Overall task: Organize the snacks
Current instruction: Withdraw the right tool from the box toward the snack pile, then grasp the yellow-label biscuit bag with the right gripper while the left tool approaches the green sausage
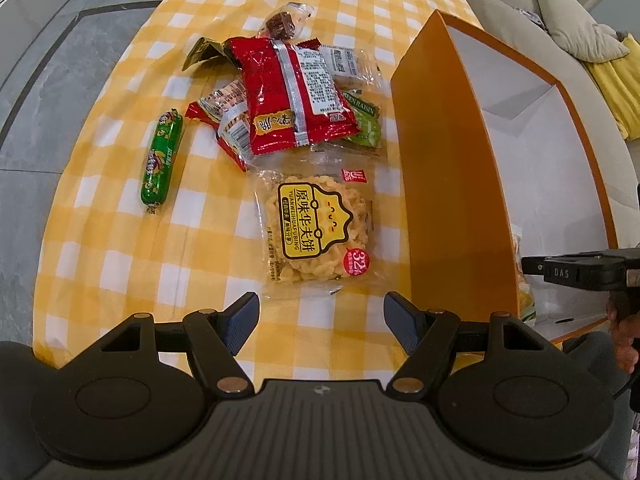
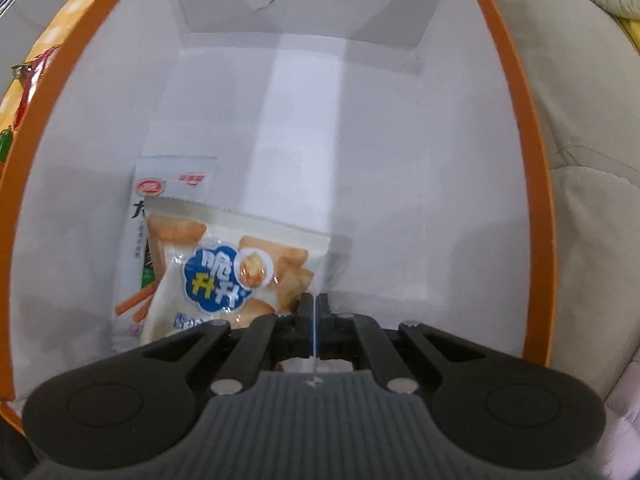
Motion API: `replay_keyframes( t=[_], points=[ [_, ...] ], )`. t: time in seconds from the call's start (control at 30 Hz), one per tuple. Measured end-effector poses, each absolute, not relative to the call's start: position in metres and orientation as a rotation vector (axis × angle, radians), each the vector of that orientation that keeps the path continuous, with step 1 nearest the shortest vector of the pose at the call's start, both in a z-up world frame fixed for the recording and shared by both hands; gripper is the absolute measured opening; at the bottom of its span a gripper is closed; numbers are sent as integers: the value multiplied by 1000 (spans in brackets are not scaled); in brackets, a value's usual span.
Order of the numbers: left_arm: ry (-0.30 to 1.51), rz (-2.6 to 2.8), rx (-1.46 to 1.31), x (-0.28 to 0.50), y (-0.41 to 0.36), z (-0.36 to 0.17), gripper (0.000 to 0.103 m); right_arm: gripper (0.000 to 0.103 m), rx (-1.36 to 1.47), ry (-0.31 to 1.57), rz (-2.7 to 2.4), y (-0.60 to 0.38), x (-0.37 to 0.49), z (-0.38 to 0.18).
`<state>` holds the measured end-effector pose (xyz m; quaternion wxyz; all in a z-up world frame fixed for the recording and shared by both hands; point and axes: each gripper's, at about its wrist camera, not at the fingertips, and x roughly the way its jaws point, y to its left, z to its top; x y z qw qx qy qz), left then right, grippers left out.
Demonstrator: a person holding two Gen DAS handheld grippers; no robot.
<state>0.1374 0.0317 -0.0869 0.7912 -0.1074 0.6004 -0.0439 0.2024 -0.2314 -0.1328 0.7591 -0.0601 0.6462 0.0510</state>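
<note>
My left gripper [image 1: 320,320] is open and empty, just short of a clear waffle-biscuit packet [image 1: 320,232] on the yellow checked tablecloth [image 1: 120,240]. Beyond it lie a red snack bag [image 1: 292,100], a green raisin packet [image 1: 366,128], a green sausage [image 1: 160,158] and other packets. An orange box [image 1: 444,184] stands to the right. My right gripper [image 2: 315,312] is inside the orange box [image 2: 516,120], shut on the edge of a white cracker packet [image 2: 224,272] that lies over another packet [image 2: 168,188]. The right gripper also shows in the left wrist view [image 1: 532,266].
A beige sofa [image 1: 520,12] with cushions and a yellow cloth [image 1: 616,80] stands behind the box. Grey floor [image 1: 48,100] lies left of the table. The box floor [image 2: 360,200] is white and bare to the right of the packets.
</note>
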Motion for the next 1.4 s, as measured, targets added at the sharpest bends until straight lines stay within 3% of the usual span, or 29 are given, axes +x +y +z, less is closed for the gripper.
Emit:
replay_keyframes(
  t=[0.2, 0.47, 0.53, 0.57, 0.6, 0.77, 0.9, 1.0, 1.4],
  points=[
    [1256, -76, -241, 135, 42, -78, 83, 0, -188, 1313, 29, -241, 207, -119],
    [1175, 45, -280, 134, 82, -61, 84, 3, -35, 1074, 181, -218, 177, -31],
    [1168, 58, -318, 132, 95, -59, 84, 8, 3, 1032, 249, -200, 173, -20],
    [1164, 68, -334, 131, 101, -59, 84, 18, 22, 1023, 280, -190, 168, -12],
    [1159, 80, -341, 129, 105, -59, 84, 34, 41, 1016, 317, -179, 165, -8],
    [1140, 144, -347, 123, 126, -59, 84, 58, 52, 1012, 437, -120, 151, -7],
    [1129, 174, -376, 118, 145, -62, 84, 90, 65, 1047, 456, -79, 152, -27],
    [1130, 198, -410, 117, 158, -67, 84, 94, 50, 1080, 422, -57, 152, -42],
    [1148, 245, -415, 118, 174, -86, 83, 97, -56, 1234, 94, -9, 196, -130]
  ],
)
